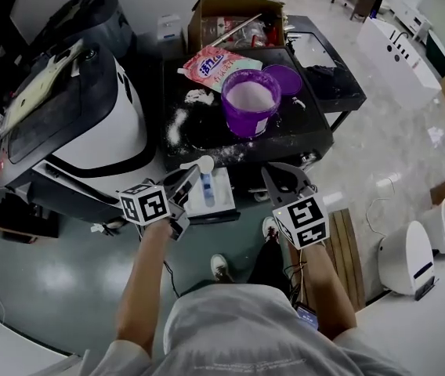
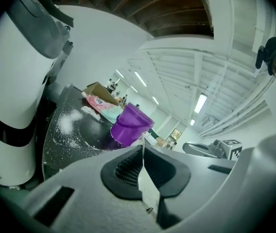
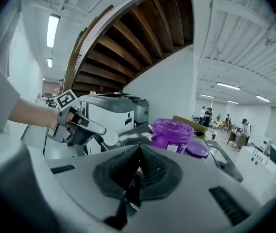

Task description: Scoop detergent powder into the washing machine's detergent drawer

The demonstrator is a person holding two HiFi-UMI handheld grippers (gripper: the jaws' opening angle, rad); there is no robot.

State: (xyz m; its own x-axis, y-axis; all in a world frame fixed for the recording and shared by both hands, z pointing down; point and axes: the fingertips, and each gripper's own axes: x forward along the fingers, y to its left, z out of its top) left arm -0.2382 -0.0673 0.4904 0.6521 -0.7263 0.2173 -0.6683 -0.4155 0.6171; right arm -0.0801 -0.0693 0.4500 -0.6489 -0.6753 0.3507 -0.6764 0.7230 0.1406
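Clamping the thin white handle of the scoop (image 1: pixel 204 164), the left tongs (image 1: pixel 189 178) hold its round bowl just above the back edge of the detergent drawer (image 1: pixel 222 197), which stands pulled out, white with a blue compartment. Whether the bowl carries powder cannot be told. In the left gripper view the handle shows edge-on, pinched between the dark pads (image 2: pixel 123 171).

The right tongs (image 1: pixel 276 175) hang to the right of the drawer with their jaws together and nothing between them.

Beyond the drawer, on the black desk (image 1: pixel 305 131), stands an open purple tub (image 1: pixel 250 104) filled with white powder, its purple lid (image 1: pixel 287 78) lying just beside it. Spilled powder (image 1: pixel 177 125) whitens the desk to the tub's left. Behind the tub lie a pink detergent bag (image 1: pixel 213 66) and a cardboard box (image 1: pixel 234 10). The washing machine (image 1: pixel 109 112) stands left of the desk.
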